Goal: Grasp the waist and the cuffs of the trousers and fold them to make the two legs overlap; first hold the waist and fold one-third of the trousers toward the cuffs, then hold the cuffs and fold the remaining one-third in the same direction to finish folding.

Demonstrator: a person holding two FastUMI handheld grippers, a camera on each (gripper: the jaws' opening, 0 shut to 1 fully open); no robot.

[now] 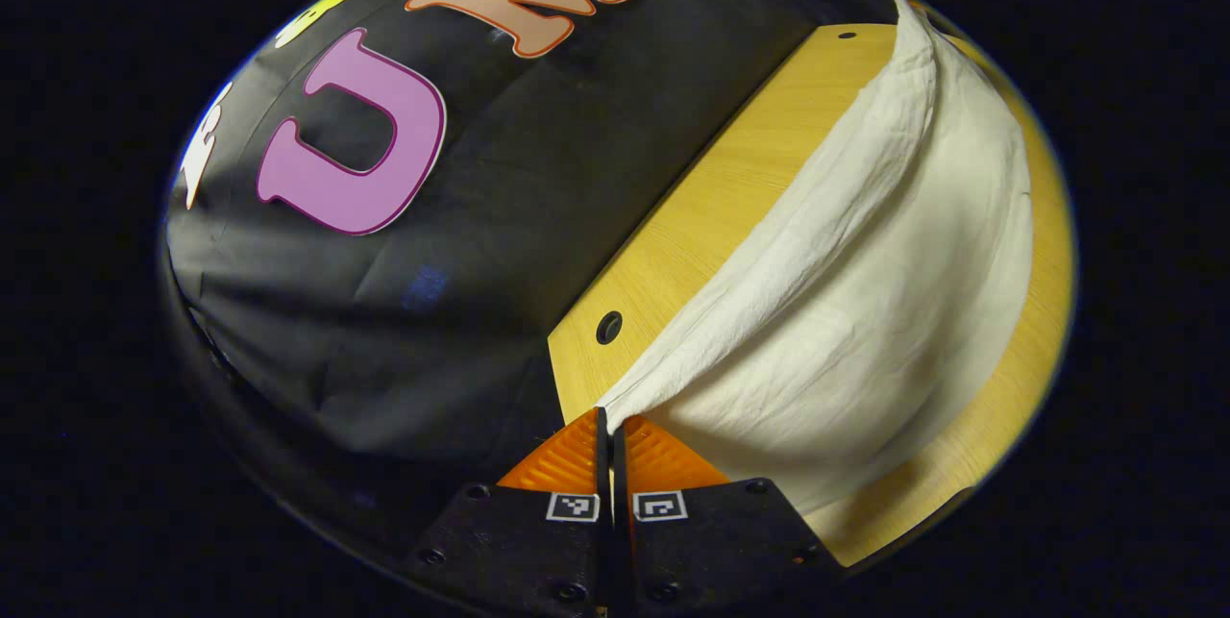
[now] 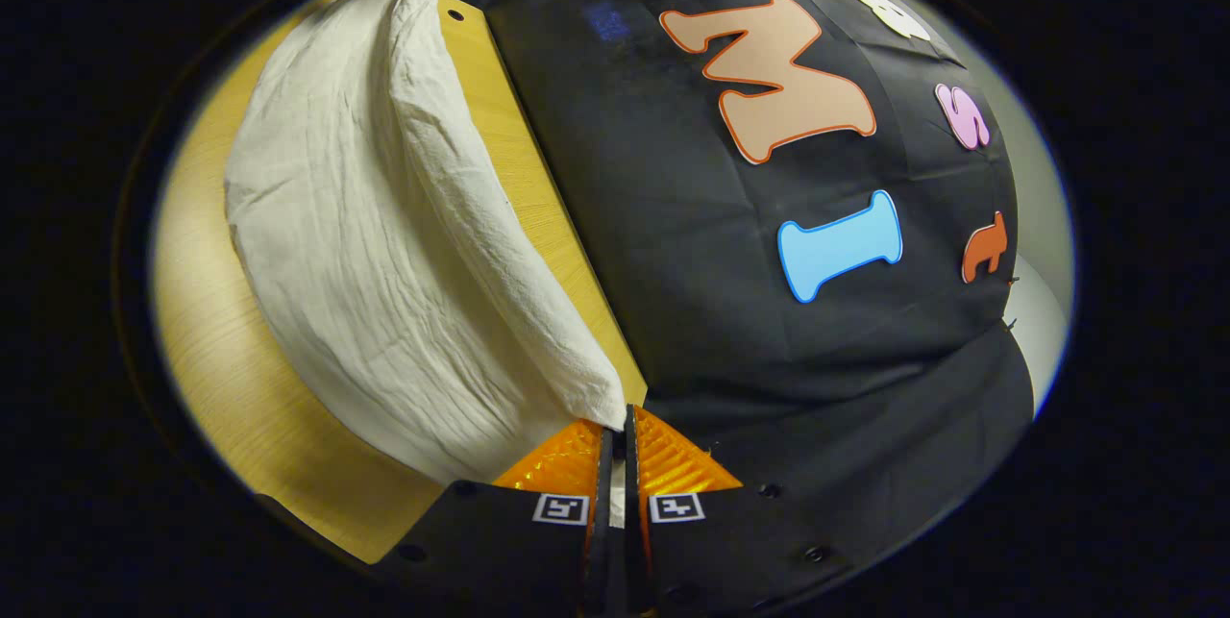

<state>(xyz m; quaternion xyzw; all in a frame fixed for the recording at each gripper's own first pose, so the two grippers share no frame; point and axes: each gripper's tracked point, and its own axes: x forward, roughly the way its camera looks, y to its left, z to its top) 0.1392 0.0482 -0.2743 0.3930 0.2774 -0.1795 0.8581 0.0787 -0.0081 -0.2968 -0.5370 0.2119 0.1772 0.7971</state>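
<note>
In the left gripper view the left tool (image 1: 609, 426) has its two fingers pressed together on a corner of the white trousers (image 1: 865, 310), with only a thin slit between them. From that pinched corner the cloth rises as a taut, wrinkled edge that runs up and away toward the far end of the table (image 1: 673, 243), while the rest of the cloth sags below it in a broad smooth sheet onto the wood. The table's near edge lies just beside the tool, with a round hole (image 1: 609, 327) close to the corner, and a bare strip of wood runs alongside the lifted edge up to the black wall cloth (image 1: 480, 310).

In the right gripper view the right tool (image 2: 619, 431) is likewise clenched on another corner of the trousers (image 2: 365, 243), a sliver of white showing between its fingers. The lifted edge climbs from it toward the far end, and the cloth hangs down onto the table (image 2: 221, 349). Bare wood lies on both sides of the cloth, wider on the side away from the wall.
</note>
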